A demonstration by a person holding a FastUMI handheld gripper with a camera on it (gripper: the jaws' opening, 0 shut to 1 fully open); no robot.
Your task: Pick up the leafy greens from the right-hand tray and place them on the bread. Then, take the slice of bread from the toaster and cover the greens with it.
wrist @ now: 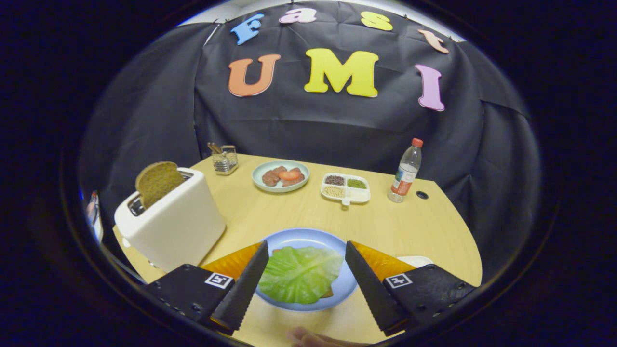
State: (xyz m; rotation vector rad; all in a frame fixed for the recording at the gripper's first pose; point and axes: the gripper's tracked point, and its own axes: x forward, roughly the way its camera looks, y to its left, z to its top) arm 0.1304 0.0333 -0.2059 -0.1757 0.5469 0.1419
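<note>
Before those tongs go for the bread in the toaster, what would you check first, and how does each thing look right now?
1. Greens on the bread: the lettuce leaf lies on the blue plate, with a brown bread edge peeking out beneath it. Ok.
2. Tongs free: the fingers stand wide apart on either side of the leaf, holding nothing. Ok.
3. Bread slice reachable: it sticks up well out of the white toaster. Ok.
4. Path to the toaster: it stands just beyond the left finger, nothing between. Ok.
5. Leaf covers the whole bread: cannot tell.
6. Someone's fingertips near the table edge below the plate: not ok, keep clear.
</note>
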